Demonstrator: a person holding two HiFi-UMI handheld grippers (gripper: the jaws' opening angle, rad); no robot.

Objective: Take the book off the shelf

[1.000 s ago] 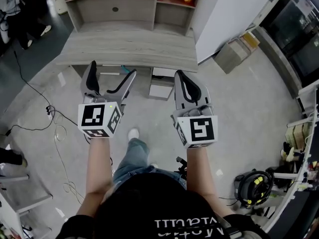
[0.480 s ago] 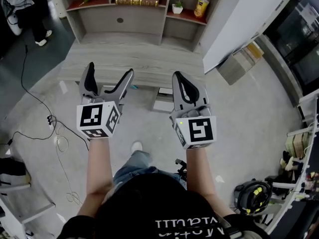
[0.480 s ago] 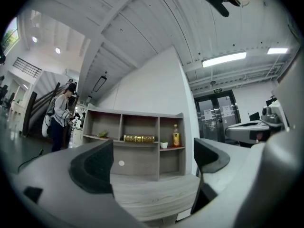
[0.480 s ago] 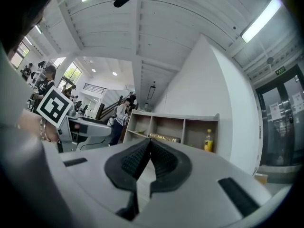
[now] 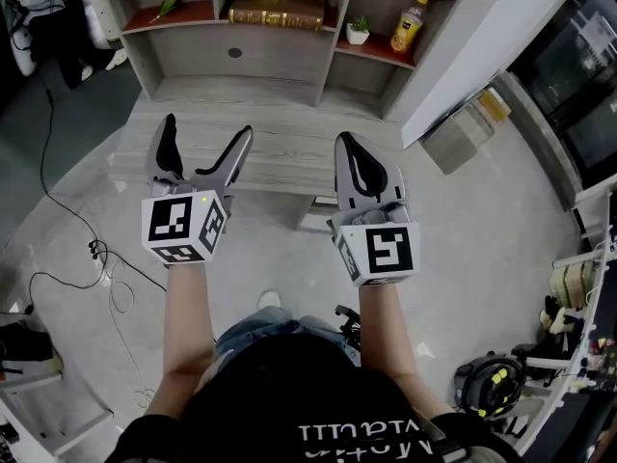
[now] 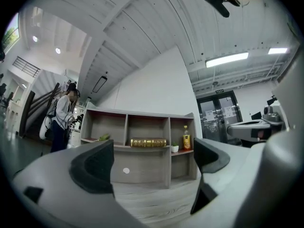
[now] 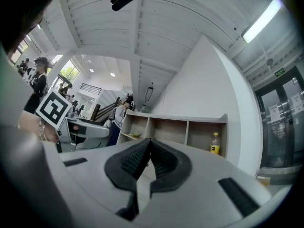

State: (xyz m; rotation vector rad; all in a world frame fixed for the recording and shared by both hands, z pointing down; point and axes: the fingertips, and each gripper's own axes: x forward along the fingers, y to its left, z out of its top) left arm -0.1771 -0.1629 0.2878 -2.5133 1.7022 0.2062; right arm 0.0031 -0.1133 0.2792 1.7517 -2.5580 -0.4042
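Note:
A brown book with gold print (image 5: 278, 8) lies flat on the middle shelf of a grey shelf unit (image 5: 328, 37) standing on a grey desk (image 5: 280, 138). The left gripper view shows the same book (image 6: 148, 142) straight ahead, well beyond the jaws. My left gripper (image 5: 201, 149) hangs open over the desk's front part with nothing between its fingers. My right gripper (image 5: 354, 154) is shut and empty over the desk's front right. Both are well short of the shelf.
On the right shelf stand a small potted plant (image 5: 358, 31) and a yellow bottle (image 5: 409, 23). A green item (image 5: 170, 4) lies on the left shelf. A person (image 6: 61, 120) stands left of the unit. Cables (image 5: 106, 258) trail on the floor.
Both grippers have moved forward from in front of the desk to over it, and the shelf unit has drawn nearer. The jaws kept their states.

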